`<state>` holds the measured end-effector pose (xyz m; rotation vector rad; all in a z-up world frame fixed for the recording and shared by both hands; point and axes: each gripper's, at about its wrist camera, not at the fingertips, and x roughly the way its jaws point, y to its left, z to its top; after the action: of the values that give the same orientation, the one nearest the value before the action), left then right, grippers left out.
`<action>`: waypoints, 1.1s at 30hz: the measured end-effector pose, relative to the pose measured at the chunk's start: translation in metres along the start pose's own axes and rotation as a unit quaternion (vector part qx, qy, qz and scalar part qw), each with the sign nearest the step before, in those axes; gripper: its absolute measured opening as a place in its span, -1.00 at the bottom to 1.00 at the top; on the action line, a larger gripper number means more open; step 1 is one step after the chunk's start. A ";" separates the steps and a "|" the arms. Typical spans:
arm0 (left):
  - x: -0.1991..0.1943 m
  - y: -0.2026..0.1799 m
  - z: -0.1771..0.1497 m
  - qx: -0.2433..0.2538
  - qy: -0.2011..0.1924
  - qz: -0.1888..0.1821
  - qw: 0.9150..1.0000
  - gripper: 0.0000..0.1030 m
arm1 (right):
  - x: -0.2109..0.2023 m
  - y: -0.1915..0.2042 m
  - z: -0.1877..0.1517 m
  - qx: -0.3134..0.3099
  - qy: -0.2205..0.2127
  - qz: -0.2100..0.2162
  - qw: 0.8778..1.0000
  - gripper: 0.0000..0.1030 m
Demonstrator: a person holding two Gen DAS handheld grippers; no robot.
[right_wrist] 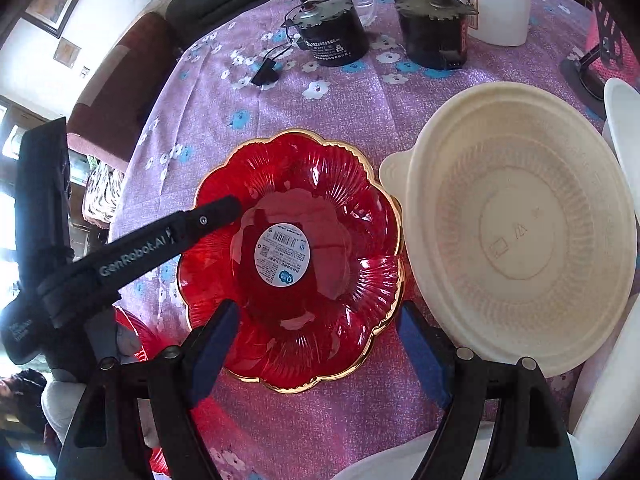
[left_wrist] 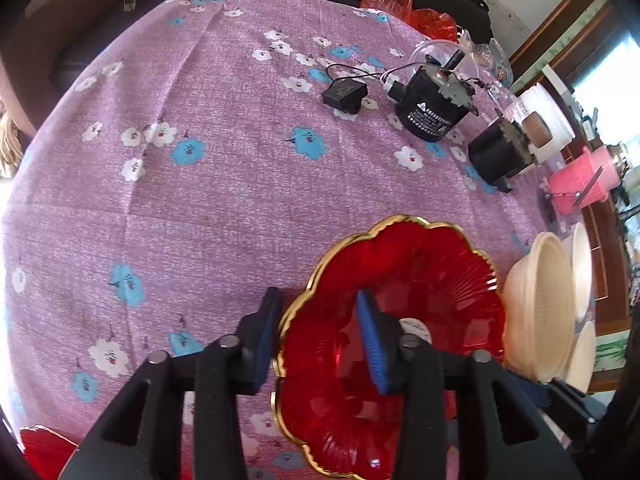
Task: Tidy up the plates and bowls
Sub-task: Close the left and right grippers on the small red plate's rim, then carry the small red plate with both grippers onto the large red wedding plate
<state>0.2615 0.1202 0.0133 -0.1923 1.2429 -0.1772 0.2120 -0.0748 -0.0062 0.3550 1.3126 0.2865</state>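
Floral tablecloth (left_wrist: 200, 200) — left tongs (left_wrist: 320, 344) angled down, straddling red bowl (left_wrist: 420, 280) rim, unclamped; right tongs (right_wrist: 320, 352) spread.

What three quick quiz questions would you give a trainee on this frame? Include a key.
1. True or false: the left claw has one finger outside and one inside the rim of the red plate.
2. In the right wrist view, what sits right next to the red plate on its right? A) cream bowl B) black motor C) white bottle
3. What is stuck at the plate's centre?

Key: 1 true; 2 A; 3 a round white label.
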 end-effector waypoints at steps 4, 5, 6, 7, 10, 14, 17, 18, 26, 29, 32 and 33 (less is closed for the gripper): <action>-0.002 0.001 -0.001 0.005 0.001 0.002 1.000 -0.49 | -0.002 -0.005 0.000 0.008 -0.001 -0.012 1.000 0.42; -0.002 0.001 -0.001 0.006 -0.001 0.003 1.000 -0.50 | 0.000 -0.004 0.001 0.009 0.002 -0.020 1.000 0.28; -0.003 0.002 -0.002 0.006 -0.003 0.004 1.000 -0.50 | 0.001 -0.005 0.001 0.011 0.006 -0.027 1.000 0.19; -0.003 0.002 -0.003 0.006 -0.004 0.004 1.000 -0.50 | 0.002 -0.006 0.001 0.014 0.008 -0.026 1.000 0.13; -0.006 0.004 -0.004 0.000 -0.009 0.007 1.000 -0.52 | 0.001 -0.012 -0.001 0.023 0.002 -0.019 1.000 -0.05; -0.015 0.009 -0.005 -0.011 -0.025 0.007 1.000 -0.57 | -0.002 -0.017 -0.005 0.031 -0.008 -0.002 0.999 -0.17; -0.023 0.012 -0.006 -0.015 -0.039 0.008 0.999 -0.57 | -0.006 -0.012 -0.007 0.024 -0.021 0.006 0.999 -0.17; -0.025 0.012 -0.006 -0.015 -0.044 0.010 0.999 -0.57 | -0.009 -0.010 -0.008 0.020 -0.029 0.009 0.999 -0.17; -0.047 0.022 -0.013 -0.028 -0.074 0.004 0.997 -0.63 | -0.038 0.002 -0.015 -0.002 -0.090 0.031 0.995 -0.47; -0.056 0.021 -0.018 -0.026 -0.088 0.003 0.996 -0.64 | -0.049 0.008 -0.018 -0.010 -0.111 0.025 0.993 -0.61; -0.066 0.021 -0.022 -0.028 -0.099 -0.007 0.995 -0.65 | -0.061 0.011 -0.024 -0.016 -0.131 0.024 0.991 -0.63; -0.070 0.021 -0.024 -0.029 -0.104 -0.009 0.994 -0.66 | -0.064 0.012 -0.025 -0.018 -0.135 0.026 0.990 -0.63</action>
<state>0.2172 0.1564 0.0646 -0.2662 1.0390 -0.1332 0.1726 -0.0876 0.0501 0.3839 1.0324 0.2944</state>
